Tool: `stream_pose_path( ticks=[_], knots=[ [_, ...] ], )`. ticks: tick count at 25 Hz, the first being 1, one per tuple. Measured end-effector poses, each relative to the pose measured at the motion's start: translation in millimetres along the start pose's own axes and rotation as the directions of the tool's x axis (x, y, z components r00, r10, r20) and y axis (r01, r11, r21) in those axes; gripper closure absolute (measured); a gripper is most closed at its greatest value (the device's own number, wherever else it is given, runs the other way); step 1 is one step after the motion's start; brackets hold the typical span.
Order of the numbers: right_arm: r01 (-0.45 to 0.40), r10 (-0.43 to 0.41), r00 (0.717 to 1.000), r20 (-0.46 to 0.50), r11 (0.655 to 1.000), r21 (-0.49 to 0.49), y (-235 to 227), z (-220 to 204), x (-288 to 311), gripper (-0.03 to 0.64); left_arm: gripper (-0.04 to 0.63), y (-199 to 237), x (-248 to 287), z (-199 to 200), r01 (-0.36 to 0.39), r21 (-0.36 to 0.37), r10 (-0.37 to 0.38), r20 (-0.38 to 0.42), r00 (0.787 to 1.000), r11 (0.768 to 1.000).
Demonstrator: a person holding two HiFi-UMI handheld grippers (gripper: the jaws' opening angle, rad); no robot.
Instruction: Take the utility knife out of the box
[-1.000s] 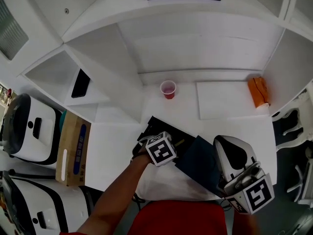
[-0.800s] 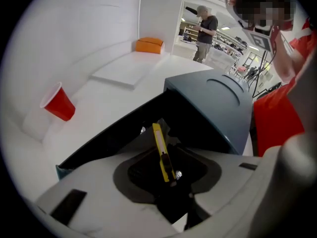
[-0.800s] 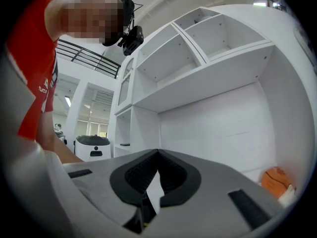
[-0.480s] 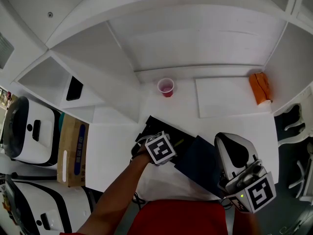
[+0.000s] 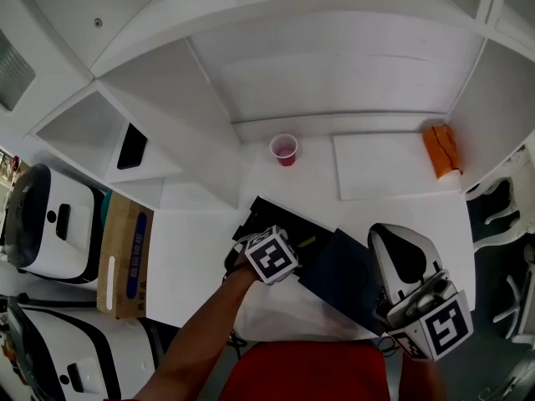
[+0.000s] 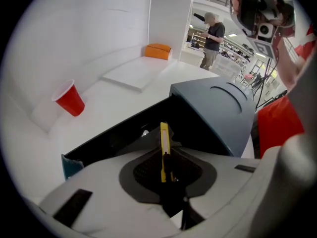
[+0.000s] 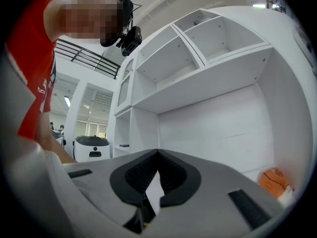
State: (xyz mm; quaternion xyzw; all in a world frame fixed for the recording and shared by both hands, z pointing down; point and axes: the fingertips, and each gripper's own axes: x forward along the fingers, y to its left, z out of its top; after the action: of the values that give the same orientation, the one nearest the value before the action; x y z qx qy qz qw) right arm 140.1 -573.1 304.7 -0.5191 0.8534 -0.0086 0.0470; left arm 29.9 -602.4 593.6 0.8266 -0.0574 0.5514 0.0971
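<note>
left gripper [image 6: 164,155], jaws just closing, grips the yellow utility knife [image 6: 164,133] in the box [image 6: 111,140], lid [image 6: 223,108] at 2 o'clock, red cup [image 6: 69,99] at 10 o'clock; right gripper [image 7: 157,157] clenched empty.

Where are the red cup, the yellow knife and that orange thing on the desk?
red cup [image 6: 69,99], left gripper view, on its side wall.
utility knife [image 6: 164,143], left gripper view, on its yellow body.
orange object [image 5: 440,150], head view, on its middle.
</note>
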Motion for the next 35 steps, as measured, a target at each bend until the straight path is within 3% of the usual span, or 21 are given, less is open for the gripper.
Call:
stream_pose_path(
  ticks=[6,8,10,13,17,19,23,25,27,31,35],
  knots=[
    [-0.003,0.004,1.0,0.008,1.0,-0.009,6.9,3.7,-5.6,0.623,0.514,-2.7,-37.8,19.1,-0.073,-0.023,0.076,0.159,0.984,0.997],
    [-0.01,0.01,1.0,0.01,1.0,-0.017,10.8,4.3,-6.5,0.623,0.514,-3.4,-56.0,27.8,-0.1,-0.049,0.109,0.244,0.964,0.994],
    [-0.016,0.016,1.0,0.01,1.0,-0.022,15.0,4.9,-7.7,0.623,0.514,-5.4,-77.6,38.8,-0.12,-0.08,0.14,0.342,0.929,0.99],
    [-0.023,0.023,1.0,0.012,0.999,-0.026,20.3,6.7,-8.9,0.623,0.514,-9.9,-113.1,55.3,-0.153,-0.115,0.19,0.486,0.853,0.982],
    [-0.033,0.033,0.999,0.022,0.999,-0.018,26.3,8.7,-9.5,0.623,0.514,-18.7,-156.6,71.6,-0.224,-0.149,0.267,0.633,0.726,0.963],
    [-0.038,0.038,0.999,0.019,0.999,-0.015,29.6,7.9,-9.3,0.623,0.514,-26.2,-177.1,79.0,-0.26,-0.165,0.298,0.7,0.649,0.952],
    [-0.054,0.054,0.998,0.016,0.998,-0.013,37.0,7.5,-7.6,0.623,0.514,-47.4,-217.4,92.9,-0.254,-0.242,0.337,0.822,0.46,0.936],
    [-0.063,0.063,0.998,0.02,0.998,-0.008,40.1,8.1,-7.0,0.623,0.514,-56.5,-230.8,95.3,-0.24,-0.279,0.355,0.848,0.392,0.93],
    [-0.069,0.07,0.997,0.022,0.998,-0.003,42.4,8.5,-6.3,0.623,0.514,-64.1,-239.5,95.7,-0.238,-0.302,0.371,0.86,0.349,0.923],
    [-0.079,0.079,0.996,0.029,0.997,-0.001,46.3,9.2,-5.0,0.623,0.514,-71.5,-251.7,94.2,-0.247,-0.336,0.399,0.87,0.288,0.909],
    [-0.094,0.093,0.995,0.034,0.996,0.007,50.4,8.1,-4.4,0.623,0.514,-74.8,-261.0,92.6,-0.266,-0.345,0.411,0.876,0.254,0.9]
  ],
)
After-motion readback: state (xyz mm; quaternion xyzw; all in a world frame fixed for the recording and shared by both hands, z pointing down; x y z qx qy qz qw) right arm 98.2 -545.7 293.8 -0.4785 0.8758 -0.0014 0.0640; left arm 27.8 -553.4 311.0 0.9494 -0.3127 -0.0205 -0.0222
